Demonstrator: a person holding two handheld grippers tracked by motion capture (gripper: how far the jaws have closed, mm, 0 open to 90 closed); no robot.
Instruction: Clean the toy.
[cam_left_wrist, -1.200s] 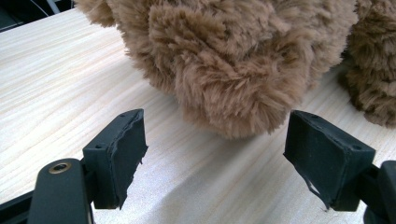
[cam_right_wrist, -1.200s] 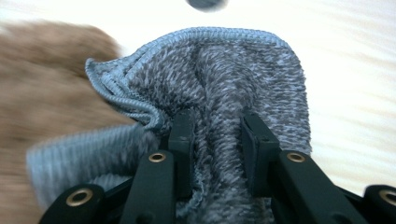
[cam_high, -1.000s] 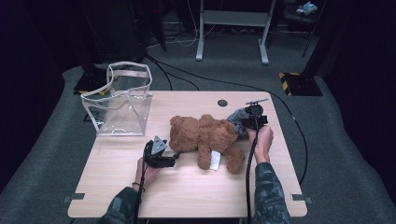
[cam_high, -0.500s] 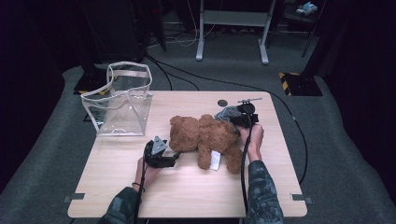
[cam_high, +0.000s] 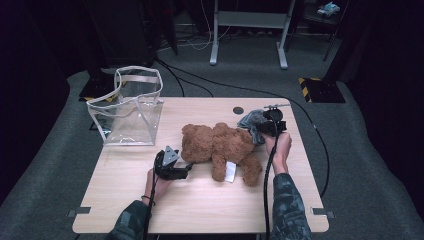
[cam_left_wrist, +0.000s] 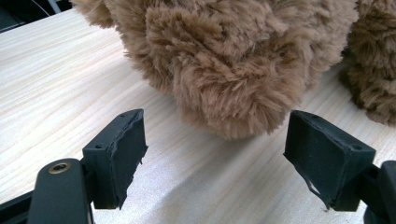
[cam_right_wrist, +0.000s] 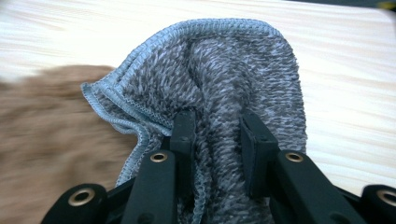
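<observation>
While the right gripper is clamped on a fold of the grey cloth, the work looks to me only at its beginning. The cloth is bunched at the 2 o'clock side of the teddy bear, touching the bear's upper edge, and it is not spread over the toy. So, as I judge it, the pick of the cloth is done; what is left is to draw it over or along the bear, and perhaps later to bring things to the clear bag, which stands open at 10 o'clock on the table, well apart from the toy. Whether the bag belongs to the work I cannot tell.

The left gripper rests on the table at the bear's 8 o'clock side. Its jaws stand wide apart with nothing between them, and the brown fur is just in front of them, not touched by the pads.

In the high view the bear lies flat near the middle of the table. Its long axis runs from about 10 o'clock to 4 o'clock: the round head points toward 10 o'clock and the legs toward 4 to 5 o'clock, with a white label between them.
</observation>
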